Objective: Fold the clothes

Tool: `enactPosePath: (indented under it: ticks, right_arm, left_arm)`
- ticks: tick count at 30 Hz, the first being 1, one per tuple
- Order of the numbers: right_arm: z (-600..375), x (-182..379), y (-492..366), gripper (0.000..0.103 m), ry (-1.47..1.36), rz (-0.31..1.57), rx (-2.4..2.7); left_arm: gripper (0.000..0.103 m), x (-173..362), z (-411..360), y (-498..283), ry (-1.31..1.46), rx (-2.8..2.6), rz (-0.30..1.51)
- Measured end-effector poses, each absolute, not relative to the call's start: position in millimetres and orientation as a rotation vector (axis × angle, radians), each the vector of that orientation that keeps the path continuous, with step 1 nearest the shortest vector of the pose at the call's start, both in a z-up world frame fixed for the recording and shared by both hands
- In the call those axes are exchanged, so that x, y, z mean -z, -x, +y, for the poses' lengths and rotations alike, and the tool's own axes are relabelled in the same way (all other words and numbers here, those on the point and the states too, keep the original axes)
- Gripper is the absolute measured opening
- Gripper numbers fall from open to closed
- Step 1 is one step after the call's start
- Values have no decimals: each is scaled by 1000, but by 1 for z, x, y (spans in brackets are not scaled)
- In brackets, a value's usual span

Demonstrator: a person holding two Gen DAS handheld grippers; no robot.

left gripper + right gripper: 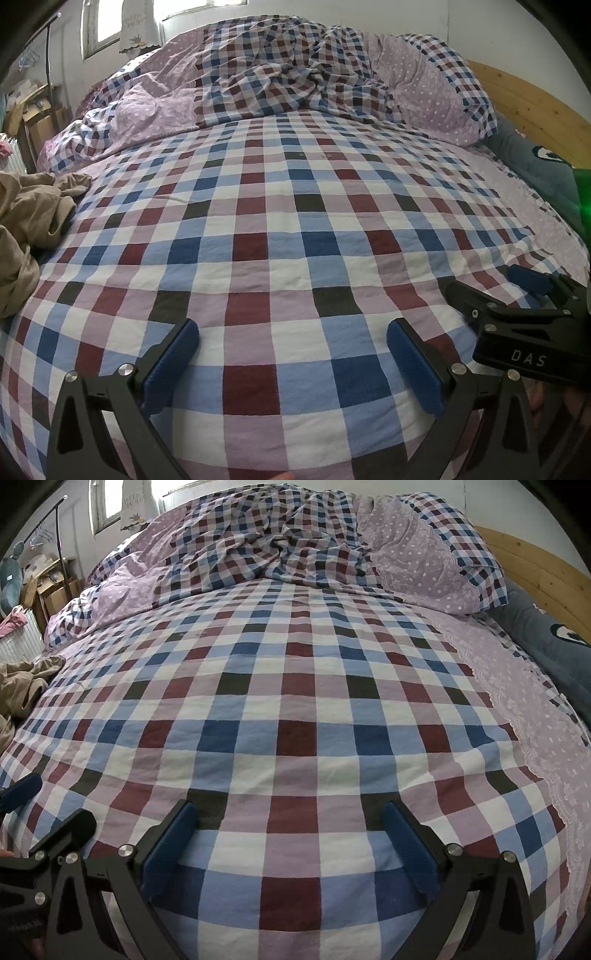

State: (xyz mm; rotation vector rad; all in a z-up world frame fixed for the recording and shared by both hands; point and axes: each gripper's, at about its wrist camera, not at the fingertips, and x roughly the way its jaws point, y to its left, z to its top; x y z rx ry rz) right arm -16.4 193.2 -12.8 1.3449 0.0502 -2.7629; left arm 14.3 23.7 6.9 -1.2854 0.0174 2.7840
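Clothes: a tan pile of clothes [26,229] lies crumpled on the bed [295,229], at its left edge. In the right wrist view the same pile [22,690] sits at the far left too.

Left hand-held gripper [293,360]: wide open, nothing between its 2 blue pads [173,365]. It hangs low over the checked bed sheet and points toward the top of the bed.

Right hand-held gripper [290,843]: wide open too, holding nothing. It hangs just beside the left one, on its right, and points the same way.

Which way the clothes lie: to the left of both hand-held grippers and a bit ahead. Neither one points at the pile.

Nearer one: the left hand-held gripper, I think. The right one would have to cross past the left to get there.

Long way of the pile: it seems to run along the left edge of the bed, but part of it is cut off by the picture edge, so I cannot tell for sure.

Step now: the fold has not begun. The middle of the bed is bare sheet.

Next move, my guess: swing left to the pile, pick it up, and bring it to the middle of the bed.

Other things: a bunched blanket [280,74] lies at the top of the bed, well apart from the pile.
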Motion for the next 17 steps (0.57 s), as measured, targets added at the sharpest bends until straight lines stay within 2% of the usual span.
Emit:
enactPosePath:
  ticks: [17]
  right_arm:
    - [196,14,18,103,-1340,56,2760]
  left_arm:
    - [103,-7,23,-15,1275,-2785,-4]
